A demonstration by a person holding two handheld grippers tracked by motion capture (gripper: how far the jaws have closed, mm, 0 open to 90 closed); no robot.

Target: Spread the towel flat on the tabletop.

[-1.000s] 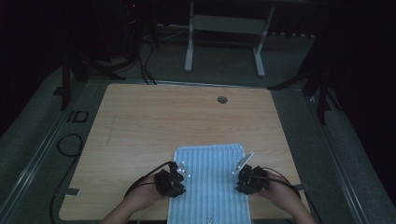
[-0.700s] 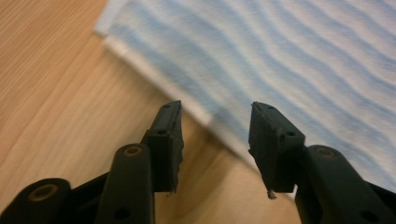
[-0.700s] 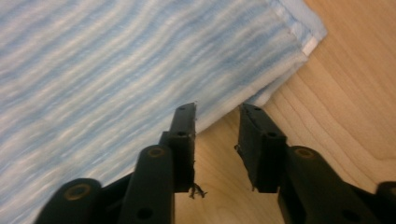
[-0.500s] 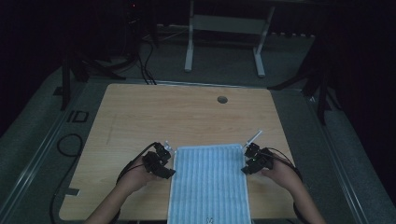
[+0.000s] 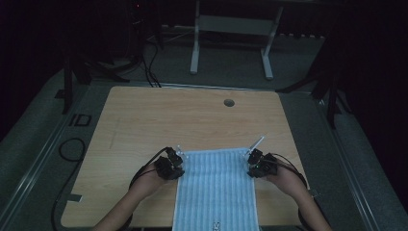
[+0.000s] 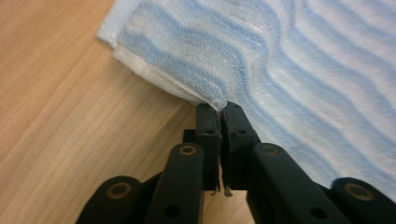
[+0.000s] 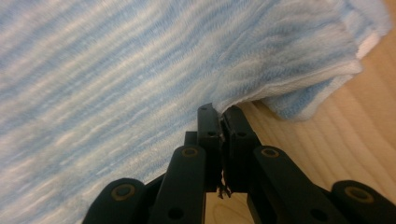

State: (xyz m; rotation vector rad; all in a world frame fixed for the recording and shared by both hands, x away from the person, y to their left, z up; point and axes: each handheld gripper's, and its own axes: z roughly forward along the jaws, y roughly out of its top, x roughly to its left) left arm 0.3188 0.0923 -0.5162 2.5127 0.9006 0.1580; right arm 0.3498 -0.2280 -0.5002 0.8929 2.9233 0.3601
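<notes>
Towel (image 5: pixel 216 190), blue-and-white striped, lies flat on the wooden table (image 5: pixel 144 120) at its near edge, near end hanging over. Left gripper (image 5: pixel 177 156) pinches the towel's left edge close to the far left corner; jaws pressed together on the fabric. Right gripper (image 5: pixel 252 156) pinches the right edge near the far right corner, jaws likewise clamped. Corner layers look folded double in both gripper views

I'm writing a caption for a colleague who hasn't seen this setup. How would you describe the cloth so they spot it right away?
Look at the wooden table, along its near edge in the middle. The towel lies flat there, running off the near edge, with the left gripper and right gripper pinching its far corners. Its light blue and white wavy stripes stand out against the plain wood.
</notes>
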